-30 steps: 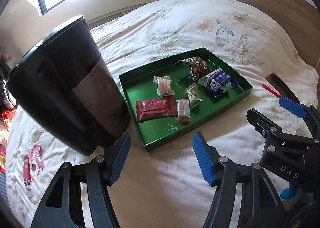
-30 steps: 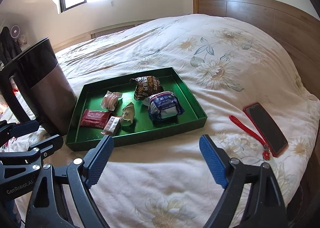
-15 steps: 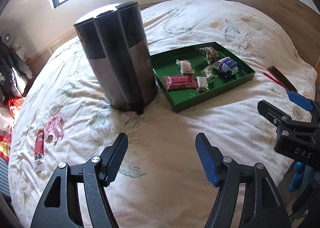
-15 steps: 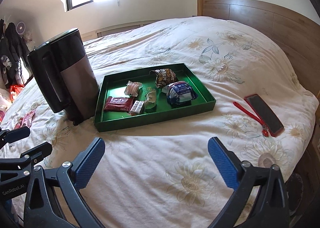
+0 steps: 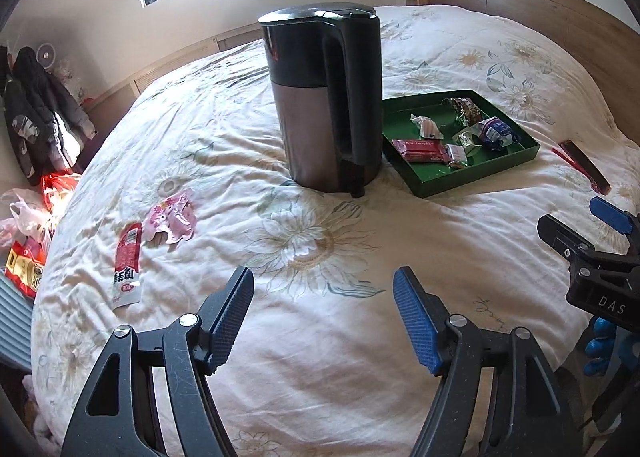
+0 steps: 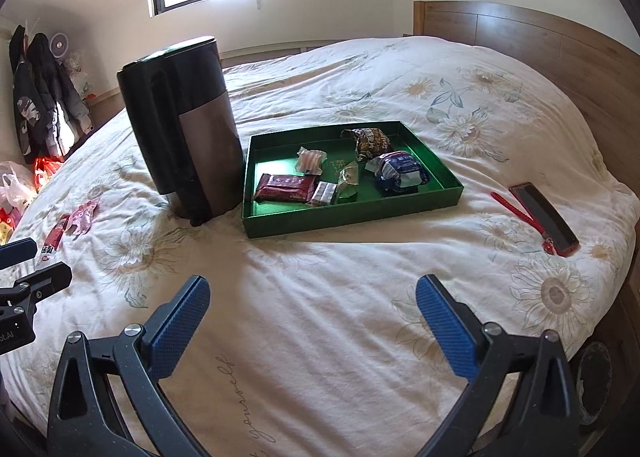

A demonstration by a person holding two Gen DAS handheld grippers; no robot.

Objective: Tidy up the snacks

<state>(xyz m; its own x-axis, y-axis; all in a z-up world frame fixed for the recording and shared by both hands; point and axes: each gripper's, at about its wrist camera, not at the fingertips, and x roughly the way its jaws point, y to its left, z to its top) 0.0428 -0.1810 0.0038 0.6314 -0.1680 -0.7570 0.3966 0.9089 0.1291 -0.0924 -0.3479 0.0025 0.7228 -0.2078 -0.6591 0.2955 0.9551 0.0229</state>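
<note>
With both your left gripper (image 5: 323, 319) and right gripper (image 6: 313, 324) holding fingers wide and empty, you likely next reach for the two loose snacks (image 5: 128, 261) at left, since the tray (image 5: 472, 173) holds the rest.

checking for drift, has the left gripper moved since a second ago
Yes. The left gripper has pulled back and swung left: the kettle and green tray now look smaller and farther, and loose snack packets have come into full view.
</note>
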